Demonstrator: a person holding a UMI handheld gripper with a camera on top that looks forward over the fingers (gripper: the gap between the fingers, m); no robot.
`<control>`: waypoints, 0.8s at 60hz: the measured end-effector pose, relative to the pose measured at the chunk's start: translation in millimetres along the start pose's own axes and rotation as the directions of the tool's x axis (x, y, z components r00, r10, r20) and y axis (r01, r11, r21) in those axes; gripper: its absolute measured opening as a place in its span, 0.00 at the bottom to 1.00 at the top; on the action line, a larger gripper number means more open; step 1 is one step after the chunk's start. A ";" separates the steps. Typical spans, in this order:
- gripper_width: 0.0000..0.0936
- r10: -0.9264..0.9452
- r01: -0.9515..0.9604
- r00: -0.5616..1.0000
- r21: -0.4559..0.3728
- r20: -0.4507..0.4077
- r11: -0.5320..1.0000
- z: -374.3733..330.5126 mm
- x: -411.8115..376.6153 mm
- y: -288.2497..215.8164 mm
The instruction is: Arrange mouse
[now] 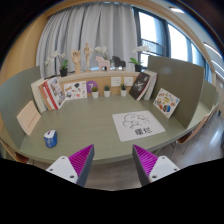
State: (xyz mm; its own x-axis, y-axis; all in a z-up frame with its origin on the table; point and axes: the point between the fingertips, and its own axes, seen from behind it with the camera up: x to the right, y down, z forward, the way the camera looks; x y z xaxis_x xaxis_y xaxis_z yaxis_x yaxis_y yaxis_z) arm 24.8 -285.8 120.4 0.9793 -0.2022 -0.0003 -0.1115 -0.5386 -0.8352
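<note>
My gripper hovers over the near part of a grey-green table, open, with nothing between its magenta pads. Just beyond the right finger lies a white rectangular mat with dark printed characters, flat on the table. I cannot make out a mouse anywhere in the gripper view.
A blue patterned cup stands ahead of the left finger. Picture books and cards lean along the table's back edge, with small plant pots among them. Another book leans at the right, a sheet at the left. Curtained windows rise behind.
</note>
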 end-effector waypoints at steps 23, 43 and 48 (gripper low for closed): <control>0.82 -0.072 0.130 0.954 -0.186 0.291 0.974 54.0 -247.5 93.3; 0.80 -0.111 0.169 0.955 -0.193 0.276 0.967 144.9 -321.9 62.9; 0.76 -0.112 0.168 0.960 -0.207 0.256 0.964 160.9 -322.1 56.2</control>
State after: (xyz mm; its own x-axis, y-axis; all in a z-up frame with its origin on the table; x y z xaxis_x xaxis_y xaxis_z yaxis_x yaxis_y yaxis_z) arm -269.7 -119.3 -14.9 0.9960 0.0754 -0.0477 0.0216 -0.7226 -0.6909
